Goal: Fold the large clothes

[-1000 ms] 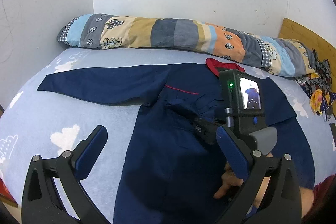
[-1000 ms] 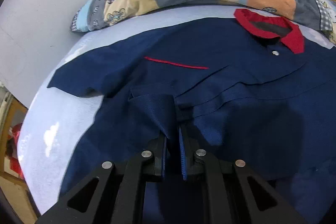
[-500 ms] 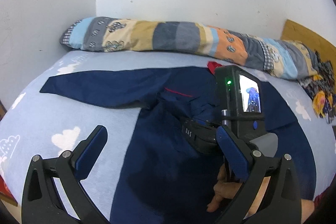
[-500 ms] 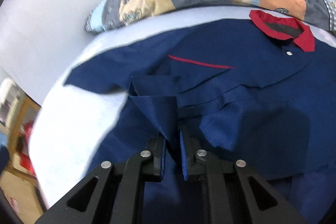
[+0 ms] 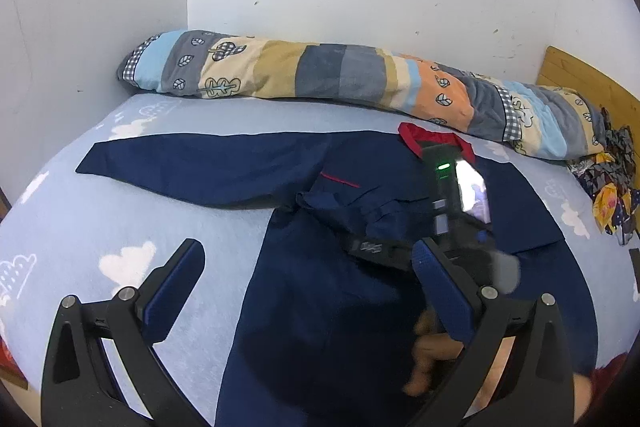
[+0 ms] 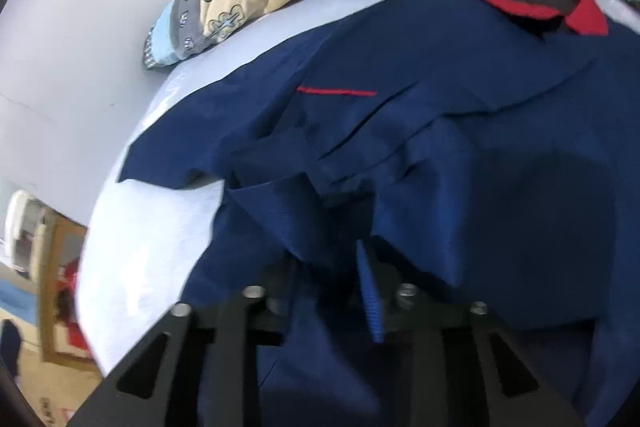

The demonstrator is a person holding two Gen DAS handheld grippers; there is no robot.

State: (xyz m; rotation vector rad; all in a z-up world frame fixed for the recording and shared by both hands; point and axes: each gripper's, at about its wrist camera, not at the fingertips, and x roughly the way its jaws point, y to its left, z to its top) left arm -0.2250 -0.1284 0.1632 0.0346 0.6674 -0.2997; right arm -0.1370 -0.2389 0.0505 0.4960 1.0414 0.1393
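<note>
Both jaws apart: left gripper point(image 5: 308, 291) empty above bed's point(image 5: 100, 227) bare edge, right gripper point(image 6: 328, 279) opening around jacket point(image 6: 460, 131) fold.

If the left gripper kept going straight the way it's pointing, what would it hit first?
Probably the navy jacket spread on the bed, near its left edge. The left gripper is open, nothing between its fingers; depth is hard to judge.

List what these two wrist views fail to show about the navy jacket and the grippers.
- Navy jacket: its hem is cut off by the bottom edge in both views.
- Right gripper: jaws are opening with a fold of cloth between them; motion blur and the draped fabric hide the left pad.
- The hand on that gripper: blurred, partly behind the left gripper.
- Jacket's far sleeve: hidden behind the right gripper's body in the left wrist view.
</note>
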